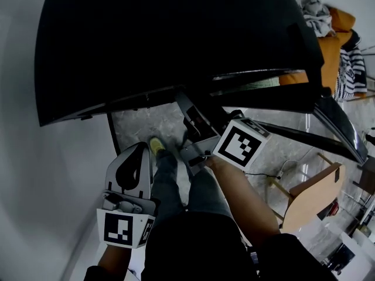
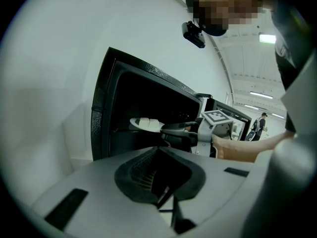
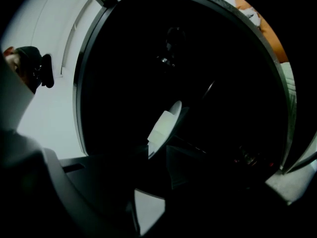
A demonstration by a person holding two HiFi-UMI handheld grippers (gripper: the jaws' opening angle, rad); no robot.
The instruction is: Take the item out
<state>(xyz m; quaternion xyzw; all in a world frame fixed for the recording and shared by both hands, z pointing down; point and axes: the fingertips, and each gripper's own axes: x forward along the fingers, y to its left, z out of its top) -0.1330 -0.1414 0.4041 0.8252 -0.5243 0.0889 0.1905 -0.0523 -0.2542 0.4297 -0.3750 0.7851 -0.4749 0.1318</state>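
while the left tongs [image 1: 143,147] hang clenched on nothing, low and back from the opening, the right tongs [image 3: 156,148] reach into the dark cavity of a black box-shaped oven [image 2: 103,128] whose front stands open. their jaws are closed on the near rim of a round white plate [image 3: 166,122]. the plate is inside the cavity, straight ahead of the right tongs and up and ahead of the left tongs. it carries a few pale lumps [image 2: 143,121] whose kind cannot be told. whether the plate rests on anything inside cannot be made out in the dark. just behind the right tongs sits their white cube with black square markers [image 1: 241,143], with a bare forearm [image 1: 243,201] running back from it. between the two pairs of tongs, below them, show the person's dark trouser legs [image 1: 176,186] and a yellow-green shoe [image 1: 156,145] on a grey marbled floor [image 1: 136,124]. well off to the right of the right tongs stands a tan wooden chair [image 1: 310,199].
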